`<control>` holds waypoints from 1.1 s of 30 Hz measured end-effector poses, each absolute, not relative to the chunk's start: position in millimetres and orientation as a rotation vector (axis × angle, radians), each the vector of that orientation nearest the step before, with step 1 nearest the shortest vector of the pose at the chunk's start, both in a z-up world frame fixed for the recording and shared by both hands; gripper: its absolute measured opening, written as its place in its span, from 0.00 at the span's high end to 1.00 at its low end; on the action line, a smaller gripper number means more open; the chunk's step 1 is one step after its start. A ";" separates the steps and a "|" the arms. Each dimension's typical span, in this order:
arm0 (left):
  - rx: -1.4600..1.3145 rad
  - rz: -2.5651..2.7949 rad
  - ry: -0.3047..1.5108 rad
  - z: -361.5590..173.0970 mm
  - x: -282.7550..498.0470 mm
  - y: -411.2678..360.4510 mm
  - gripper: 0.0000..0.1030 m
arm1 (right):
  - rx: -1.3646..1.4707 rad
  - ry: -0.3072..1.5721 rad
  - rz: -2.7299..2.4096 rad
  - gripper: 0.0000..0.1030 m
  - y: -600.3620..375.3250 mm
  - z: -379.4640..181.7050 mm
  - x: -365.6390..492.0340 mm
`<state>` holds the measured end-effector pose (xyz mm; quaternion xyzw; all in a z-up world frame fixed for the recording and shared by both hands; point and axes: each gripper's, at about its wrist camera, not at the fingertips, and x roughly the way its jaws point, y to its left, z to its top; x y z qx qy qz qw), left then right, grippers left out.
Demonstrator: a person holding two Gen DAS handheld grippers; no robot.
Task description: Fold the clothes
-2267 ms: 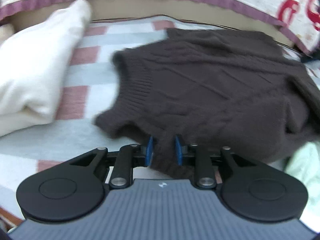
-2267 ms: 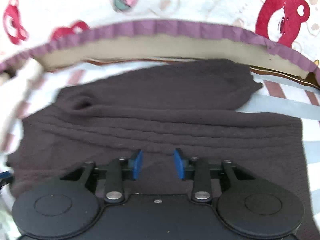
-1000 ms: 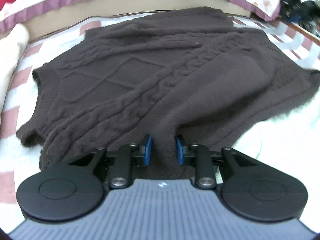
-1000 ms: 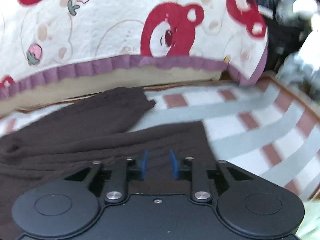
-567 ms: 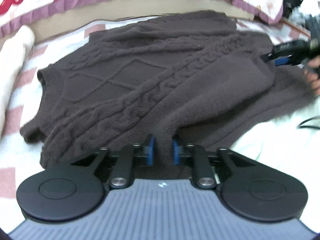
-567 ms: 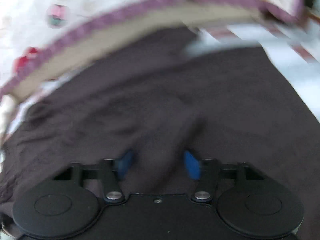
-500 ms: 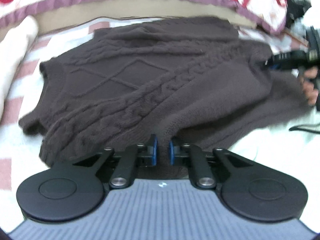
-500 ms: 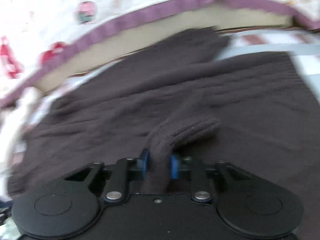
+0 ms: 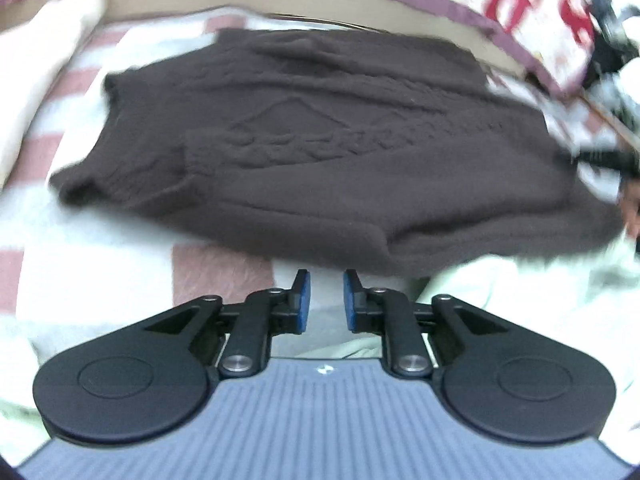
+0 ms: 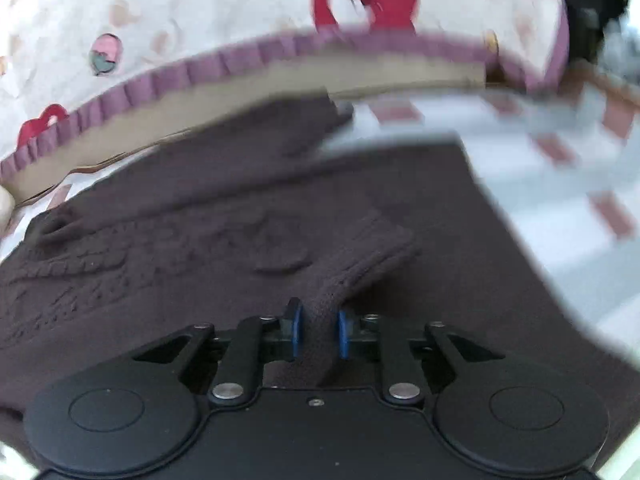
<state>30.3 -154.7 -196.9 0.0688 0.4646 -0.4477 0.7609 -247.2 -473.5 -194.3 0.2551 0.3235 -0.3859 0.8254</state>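
A dark brown cable-knit sweater (image 9: pixel 340 152) lies spread on the striped bedspread (image 9: pixel 220 268). My left gripper (image 9: pixel 324 300) hovers just short of its near edge. Its jaws are opening and nothing is between the blue pads. In the right wrist view the sweater (image 10: pixel 180 248) fills the lower frame. Its ribbed sleeve end (image 10: pixel 360 256) runs back into my right gripper (image 10: pixel 319 330). Cloth fills the gap between those pads, and the jaws are opening. The sleeve lies across the sweater's body.
A white pillow (image 9: pixel 40 80) sits at the left. A bear-print quilt with a purple frill (image 10: pixel 240 20) borders the far side. Pale green cloth (image 9: pixel 520 300) lies at the near right. A hand (image 9: pixel 630 208) and dark clutter (image 9: pixel 608 20) show at the right edge.
My left gripper has let go of the sweater's near edge and pulled back; the edge now lies flat. My right gripper took hold of the sleeve and sank toward the sweater's body.
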 end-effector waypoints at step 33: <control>-0.037 -0.997 0.915 -210.3 135.8 -148.7 0.57 | 0.271 0.946 0.003 0.46 -235.2 -203.2 -61.1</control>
